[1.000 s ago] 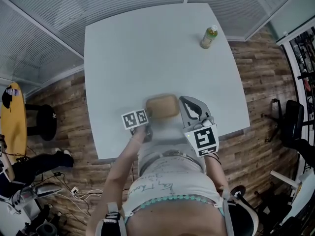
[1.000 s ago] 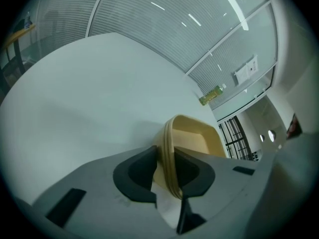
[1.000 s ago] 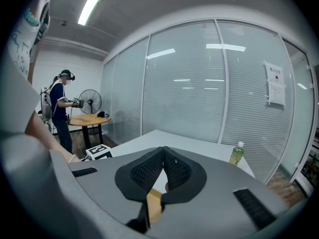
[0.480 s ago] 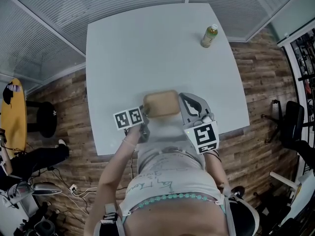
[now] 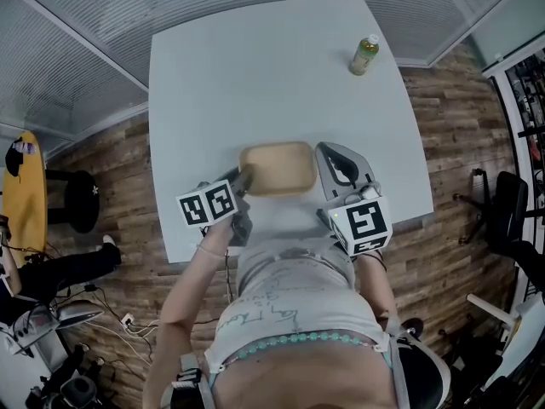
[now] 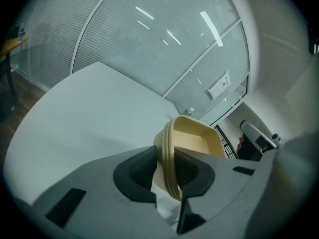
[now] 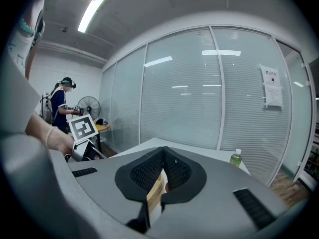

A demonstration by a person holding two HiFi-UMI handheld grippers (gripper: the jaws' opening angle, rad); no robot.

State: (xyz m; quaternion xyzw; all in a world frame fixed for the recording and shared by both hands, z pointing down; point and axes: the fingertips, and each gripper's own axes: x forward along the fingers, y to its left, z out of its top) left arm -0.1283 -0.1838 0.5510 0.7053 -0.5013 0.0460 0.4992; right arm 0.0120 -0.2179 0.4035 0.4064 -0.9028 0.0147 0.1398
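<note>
At the near edge of the white table (image 5: 255, 75): a tan tray (image 5: 277, 167), shallow, with rounded corners, held between the two grippers.

- Left gripper (image 6: 168, 171): jaws clamped on the tray's left rim, one dark pad outside the wall and one inside. The rim shows ridged bands where it is pinched. The tray's hollow opens away from the camera.
- Right gripper (image 7: 163, 173): jaws closed, tips meeting, with a tan strip of the tray's right edge pinched low between the pads.
- In the head view the grippers sit at opposite short ends of the tray, marker cubes toward the person's body. I cannot tell whether the tray rests on the tabletop or hangs just above it.
- Green-capped bottle (image 5: 364, 55): upright at the table's far right corner, well apart from the tray.
- Right gripper view also shows, beyond the table, a second person (image 7: 61, 103) standing by a fan (image 7: 90, 103).
- Wood-plank floor (image 5: 451, 143) around the table.
</note>
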